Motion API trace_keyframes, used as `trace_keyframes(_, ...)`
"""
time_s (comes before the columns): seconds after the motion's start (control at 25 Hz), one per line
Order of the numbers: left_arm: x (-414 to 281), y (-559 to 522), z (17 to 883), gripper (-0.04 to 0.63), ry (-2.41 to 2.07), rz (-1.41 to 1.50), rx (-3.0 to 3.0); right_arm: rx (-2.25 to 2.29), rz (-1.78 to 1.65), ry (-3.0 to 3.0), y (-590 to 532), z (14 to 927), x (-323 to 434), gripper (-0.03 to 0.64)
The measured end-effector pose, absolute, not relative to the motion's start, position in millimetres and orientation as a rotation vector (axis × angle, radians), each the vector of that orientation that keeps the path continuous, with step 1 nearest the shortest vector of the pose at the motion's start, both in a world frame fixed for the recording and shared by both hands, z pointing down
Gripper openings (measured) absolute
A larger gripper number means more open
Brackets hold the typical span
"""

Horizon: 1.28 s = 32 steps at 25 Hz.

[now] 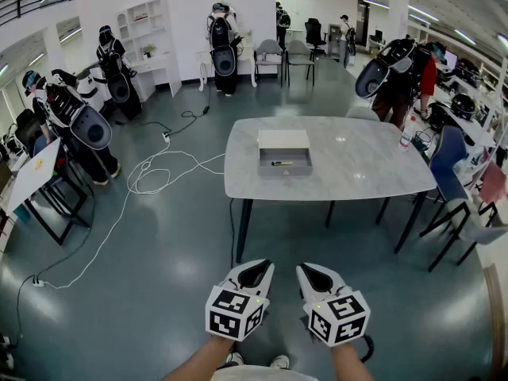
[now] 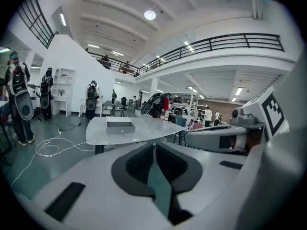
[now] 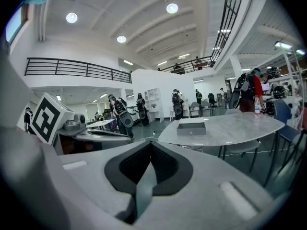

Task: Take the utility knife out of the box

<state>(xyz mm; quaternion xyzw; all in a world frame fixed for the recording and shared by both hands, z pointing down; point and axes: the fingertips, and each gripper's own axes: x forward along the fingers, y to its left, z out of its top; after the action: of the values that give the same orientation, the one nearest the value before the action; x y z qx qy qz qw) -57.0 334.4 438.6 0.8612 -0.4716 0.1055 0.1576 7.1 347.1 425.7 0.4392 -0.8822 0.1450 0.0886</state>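
Left tool [image 1: 255, 272] and right tool [image 1: 314, 276] hang side by side near the person, jaws together on nothing, well apart from the far bench [image 1: 361, 169], where the utility knife [image 1: 281, 163] lies inside the open box [image 1: 283, 140], seemingly awaiting an approach.

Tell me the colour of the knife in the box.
Yellow, with a dark end: the small utility knife in the open grey box. Head view shows it best.

right gripper [image 3: 150, 147] jaws together; box [image 3: 191, 127] on table [image 3: 240, 126], contents seemingly hidden.
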Motion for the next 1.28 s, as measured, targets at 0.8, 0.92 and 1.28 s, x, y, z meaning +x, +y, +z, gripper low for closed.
trace_keyframes(0.8, -21.1, 279.4, 452.9, 0.026, -1.337, 0.339, 2.454, 1.289, 0.467, -2.622, 290.2, 440.1, 44.3, 0.005)
trace_keyframes(0.92, -23.1, 254.2, 458.2, 0.026, -1.315, 0.332, 2.458, 1.298, 0.467, -2.603, 268.2, 445.7, 40.1, 0.005)
trace_keyframes(1.28, -45.7, 163.0, 462.5, 0.026, -1.238, 0.309, 2.464, 1.349, 0.490, -2.539, 182.1, 449.9, 16.1, 0.005)
